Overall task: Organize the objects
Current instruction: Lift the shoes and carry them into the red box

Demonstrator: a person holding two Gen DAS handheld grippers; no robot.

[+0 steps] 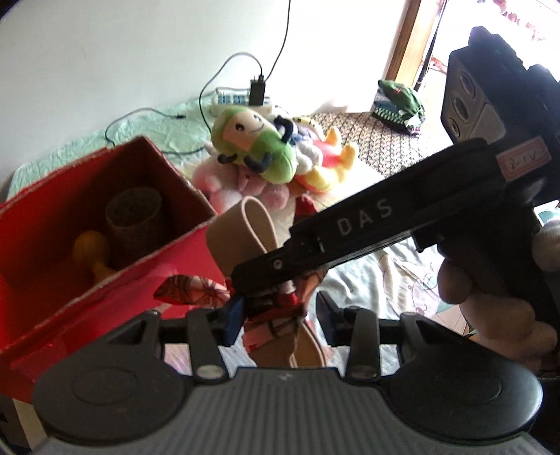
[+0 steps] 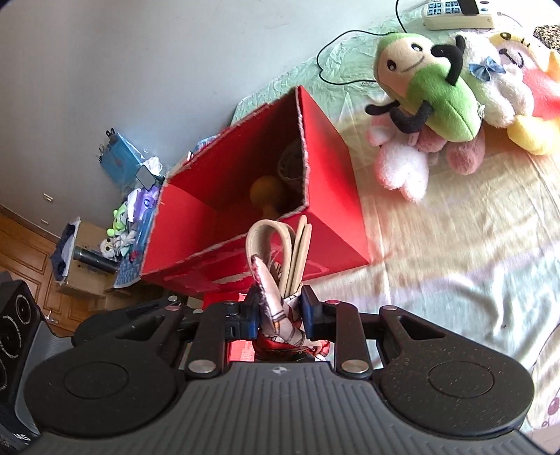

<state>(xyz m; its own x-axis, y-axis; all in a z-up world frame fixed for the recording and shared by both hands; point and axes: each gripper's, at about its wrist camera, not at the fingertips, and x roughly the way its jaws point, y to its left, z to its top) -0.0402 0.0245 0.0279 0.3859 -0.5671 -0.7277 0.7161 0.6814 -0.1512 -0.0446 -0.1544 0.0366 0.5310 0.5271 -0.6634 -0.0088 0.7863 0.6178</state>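
Bedding covers most of both views, a pale sheet spread from 3 to 6 o'clock in the right wrist view. Next in size comes the red box, open-topped, sitting at centre there and at 9 o'clock in the left wrist view; inside it lie a dark woven cup and a yellow toy, so part of the tidying looks done. Beyond the box, at 1 o'clock in the right wrist view, a heap of plush toys lies on the sheet, not yet put away, with a white power strip and its cable behind. Smallest is the thing in hand: a bundle of beige straps wrapped in red-patterned cloth, held just short of the box's near wall. The right gripper is clamped narrowly on the cloth, both pads pressing it. The left gripper straddles the same bundle with narrow jaws; its near pad touches the cloth, but whether the far one presses cannot be told. My judgement: dropping the bundle in comes next, the plush after.
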